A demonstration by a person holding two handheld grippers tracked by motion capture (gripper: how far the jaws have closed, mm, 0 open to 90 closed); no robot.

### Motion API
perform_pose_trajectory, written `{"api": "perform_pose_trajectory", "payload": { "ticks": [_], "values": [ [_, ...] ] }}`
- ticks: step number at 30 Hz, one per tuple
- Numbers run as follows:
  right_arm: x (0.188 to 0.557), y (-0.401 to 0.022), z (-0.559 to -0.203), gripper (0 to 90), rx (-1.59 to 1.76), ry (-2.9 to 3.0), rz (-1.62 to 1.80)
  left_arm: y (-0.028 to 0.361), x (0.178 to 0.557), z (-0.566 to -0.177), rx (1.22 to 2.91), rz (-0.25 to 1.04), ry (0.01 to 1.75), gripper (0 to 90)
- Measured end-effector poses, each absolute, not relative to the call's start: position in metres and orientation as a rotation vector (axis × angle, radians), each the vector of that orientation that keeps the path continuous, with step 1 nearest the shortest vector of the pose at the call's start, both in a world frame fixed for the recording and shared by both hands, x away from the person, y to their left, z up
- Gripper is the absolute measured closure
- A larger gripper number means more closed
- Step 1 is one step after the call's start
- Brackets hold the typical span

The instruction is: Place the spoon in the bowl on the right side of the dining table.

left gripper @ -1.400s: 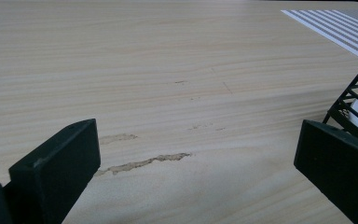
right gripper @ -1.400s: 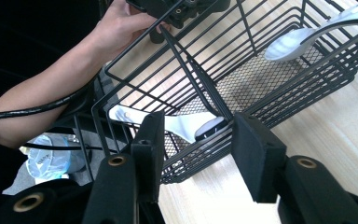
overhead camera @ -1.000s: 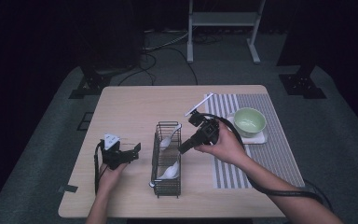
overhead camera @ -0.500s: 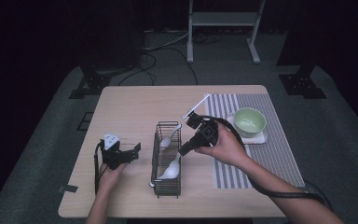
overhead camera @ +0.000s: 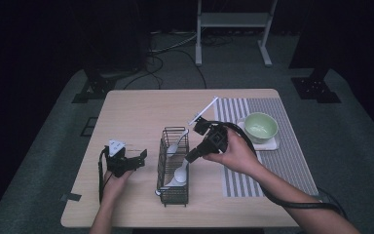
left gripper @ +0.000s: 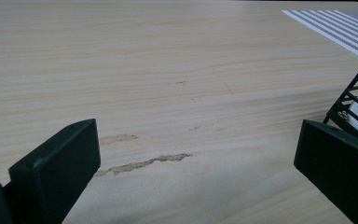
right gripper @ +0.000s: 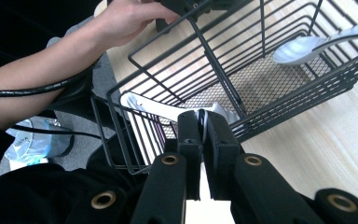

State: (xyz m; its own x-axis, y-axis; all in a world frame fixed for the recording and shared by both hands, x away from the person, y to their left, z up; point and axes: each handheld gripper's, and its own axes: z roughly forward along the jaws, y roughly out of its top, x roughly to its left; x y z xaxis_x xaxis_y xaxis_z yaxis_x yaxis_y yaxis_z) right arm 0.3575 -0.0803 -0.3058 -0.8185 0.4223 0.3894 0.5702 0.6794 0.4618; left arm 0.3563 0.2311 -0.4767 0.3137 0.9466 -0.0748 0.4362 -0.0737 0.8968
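Right gripper (right gripper: 201, 122) clamping a white spoon (right gripper: 168, 111) at the basket (overhead camera: 173, 165); left gripper (overhead camera: 139, 158) resting gaping on bench (overhead camera: 136, 112).

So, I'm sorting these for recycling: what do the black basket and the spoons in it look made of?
The basket looks like thin metal wire with a matt black coating and a fine mesh floor. The spoons look like glossy white plastic or ceramic; the shine alone doesn't settle which.
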Motion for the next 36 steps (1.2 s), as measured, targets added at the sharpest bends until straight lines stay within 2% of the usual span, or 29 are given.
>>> {"api": "perform_pose_trajectory", "payload": {
  "ticks": [36],
  "values": [
    [0.351, -0.092, -0.260, 85.5, -0.751, -2.584, -1.014, 0.231, 0.356, -0.476, 1.674, 0.703, 1.269, 0.0]
  ]
}}
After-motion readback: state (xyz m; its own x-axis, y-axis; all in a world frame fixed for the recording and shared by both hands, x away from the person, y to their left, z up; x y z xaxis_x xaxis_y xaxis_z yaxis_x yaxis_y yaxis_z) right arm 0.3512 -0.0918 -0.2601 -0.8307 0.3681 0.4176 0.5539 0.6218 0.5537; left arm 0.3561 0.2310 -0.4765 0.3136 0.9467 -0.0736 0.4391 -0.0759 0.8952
